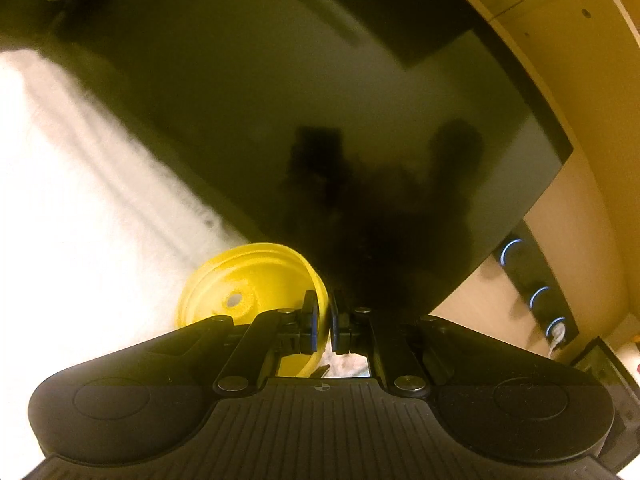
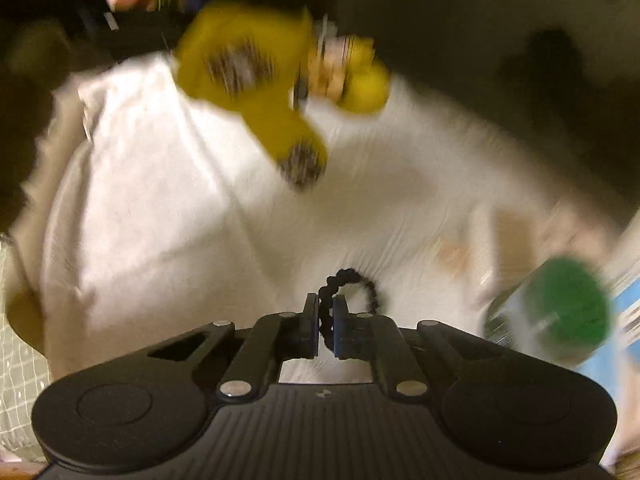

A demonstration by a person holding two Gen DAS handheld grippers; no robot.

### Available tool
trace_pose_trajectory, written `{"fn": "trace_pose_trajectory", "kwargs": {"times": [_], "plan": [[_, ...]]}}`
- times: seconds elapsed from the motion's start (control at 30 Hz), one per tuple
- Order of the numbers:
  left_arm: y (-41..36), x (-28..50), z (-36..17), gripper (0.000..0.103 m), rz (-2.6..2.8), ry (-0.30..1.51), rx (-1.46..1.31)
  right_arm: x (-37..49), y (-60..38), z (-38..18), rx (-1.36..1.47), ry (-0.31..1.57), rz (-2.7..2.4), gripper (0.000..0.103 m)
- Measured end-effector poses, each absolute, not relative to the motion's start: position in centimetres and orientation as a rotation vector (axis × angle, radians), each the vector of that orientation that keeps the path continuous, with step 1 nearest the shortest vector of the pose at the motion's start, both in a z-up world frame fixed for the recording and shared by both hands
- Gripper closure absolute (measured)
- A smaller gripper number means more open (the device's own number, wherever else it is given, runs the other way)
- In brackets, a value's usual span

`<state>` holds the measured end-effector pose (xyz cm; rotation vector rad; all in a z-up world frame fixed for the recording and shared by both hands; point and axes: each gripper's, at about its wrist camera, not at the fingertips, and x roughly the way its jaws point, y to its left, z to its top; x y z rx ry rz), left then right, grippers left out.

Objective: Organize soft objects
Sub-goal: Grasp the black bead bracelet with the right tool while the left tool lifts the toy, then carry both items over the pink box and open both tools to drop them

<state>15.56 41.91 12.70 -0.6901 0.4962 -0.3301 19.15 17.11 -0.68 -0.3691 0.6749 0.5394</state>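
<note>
**Ana:** Jaws first, then. The right gripper (image 2: pixel 326 320) has its jaws clamped on a black hair tie (image 2: pixel 352 292), a knobbly, bead-like loop. One strand is pinched between the pads; the rest arcs out ahead and to the right of the tips.

**Ben:** Why grip just one strand?

**Ana:** My guess: a limp ring offers no body to hold, so pinching the cord is the sure way to lift it.

**Ben:** And the left gripper (image 1: pixel 323 320)?

**Ana:** Its jaws are together on the thin rim of a yellow dish (image 1: pixel 248 292), round, glossy and moulded, with a small hole at the centre. Held by the edge, it stands tilted, hollow side to the camera.

**Ben:** Maybe the container for the small things?

**Ana:** Plausible, but only a judgement.

**Ben:** Further out?

**Ana:** Under the hair tie lies a white cloth (image 2: pixel 160 200), creased and soft-looking. Beyond sits a yellow plush toy (image 2: pixel 256 80), badly blurred. A green-topped object (image 2: pixel 568 304) stands at right; I cannot tell what it is. Behind the dish there is a dark glossy panel (image 1: pixel 320 100).
</note>
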Motion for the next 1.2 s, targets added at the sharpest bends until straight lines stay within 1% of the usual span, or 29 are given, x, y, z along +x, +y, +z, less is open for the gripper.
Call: {"fn": "trace_pose_trajectory", "kwargs": {"times": [0.2, 0.3, 0.47, 0.57, 0.67, 0.83, 0.87, 0.93, 0.97, 1.0, 1.07, 1.13, 1.2], "plan": [[37.0, 18.2, 16.0, 0.095, -0.435, 0.46, -0.644, 17.1, 9.8, 10.0, -0.266, 0.484, 0.424, 0.097], [33.1, 19.3, 17.4, 0.095, -0.498, 0.458, -0.615, 15.8, 5.0, 13.8, -0.222, 0.424, 0.342, 0.097], [24.8, 20.1, 18.9, 0.095, -0.64, 0.477, -0.6, 12.6, -3.4, 17.5, -0.213, 0.357, 0.175, 0.097], [19.1, 20.3, 19.3, 0.095, -0.742, 0.504, -0.596, 10.8, -8.3, 18.3, -0.185, 0.356, 0.109, 0.097], [13.6, 20.1, 19.2, 0.095, -0.836, 0.551, -0.602, 10.0, -12.2, 17.4, -0.168, 0.38, 0.047, 0.097], [3.0, 21.3, 18.1, 0.095, -0.953, 0.645, -0.61, 10.1, -18.1, 12.8, -0.059, 0.461, -0.003, 0.096], [1.1, 21.8, 17.7, 0.093, -0.961, 0.678, -0.615, 9.8, -19.0, 11.7, -0.038, 0.484, -0.003, 0.096], [-3.1, 23.1, 16.2, 0.09, -0.912, 0.77, -0.554, 9.5, -20.6, 9.4, -0.009, 0.523, -0.052, 0.089], [-4.7, 23.3, 15.1, 0.088, -0.859, 0.788, -0.486, 9.1, -21.2, 8.4, 0.0, 0.539, -0.084, 0.085], [-6.1, 23.4, 14.1, 0.088, -0.803, 0.8, -0.399, 8.6, -21.7, 7.5, 0.013, 0.549, -0.087, 0.076], [-8.3, 23.3, 12.4, 0.088, -0.725, 0.808, -0.28, 6.9, -22.5, 5.9, 0.041, 0.558, -0.086, 0.065], [-9.0, 22.9, 11.1, 0.088, -0.728, 0.827, -0.264, 5.9, -22.8, 4.6, 0.046, 0.563, -0.094, 0.062], [-8.4, 22.3, 10.8, 0.088, -0.718, 0.832, -0.314, 5.2, -23.0, 3.5, 0.044, 0.577, -0.117, 0.058]]}}
